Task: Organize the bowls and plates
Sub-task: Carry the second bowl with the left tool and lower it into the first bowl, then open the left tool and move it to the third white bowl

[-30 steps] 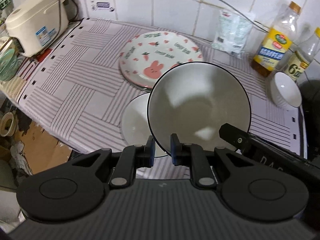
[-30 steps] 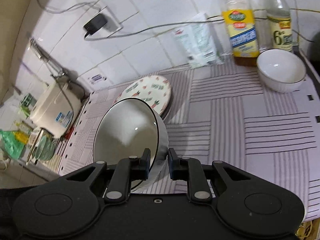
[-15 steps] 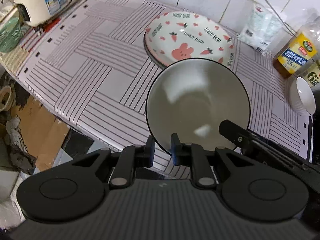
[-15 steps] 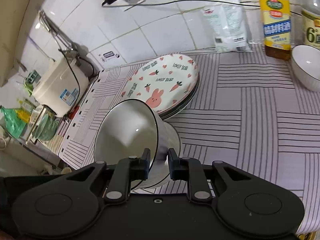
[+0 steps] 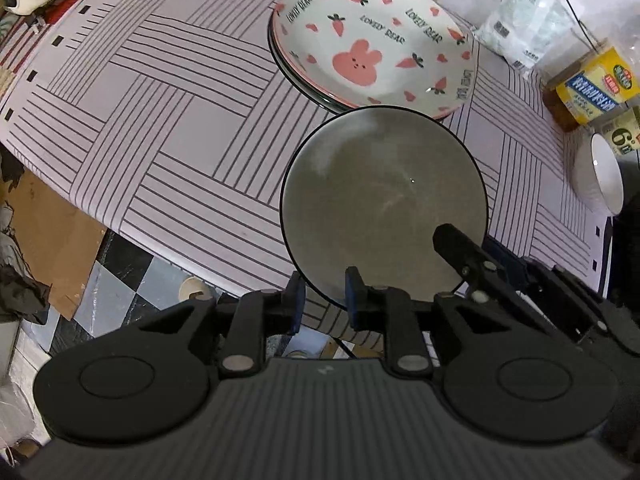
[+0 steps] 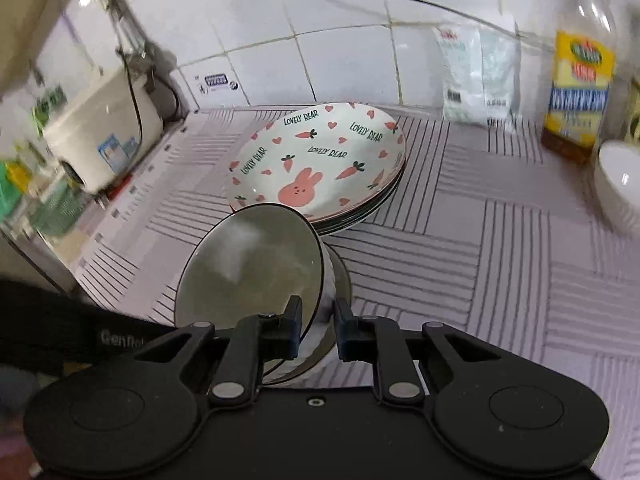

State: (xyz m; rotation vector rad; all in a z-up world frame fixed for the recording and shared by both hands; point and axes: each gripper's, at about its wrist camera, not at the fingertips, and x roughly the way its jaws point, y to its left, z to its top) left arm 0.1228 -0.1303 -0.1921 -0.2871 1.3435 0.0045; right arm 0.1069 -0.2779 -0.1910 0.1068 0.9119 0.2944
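Kitchen surface (image 5: 168,128), striped covering, sorting part done. Plates: one stack by the wall, a rabbit-patterned plate (image 5: 372,44) on top; at least two more rims show beneath, exact number not countable. Bowls: one dark-rimmed bowl (image 5: 384,208) carried between both tools, nested over what looks like a second bowl (image 6: 338,292) beneath, just in front of the plate stack; one small white bowl (image 5: 600,180) well apart at the far right beside the bottles, apparently still to be gathered. Left gripper (image 5: 322,292): jaws have just been opening slightly, the near rim of the dark-rimmed bowl between them, pads look barely clear of it. Right gripper (image 6: 318,328): jaws nearly closed, pinching the bowl's wall at its rim. Also present: two bottles, one plastic packet, one rice cooker.
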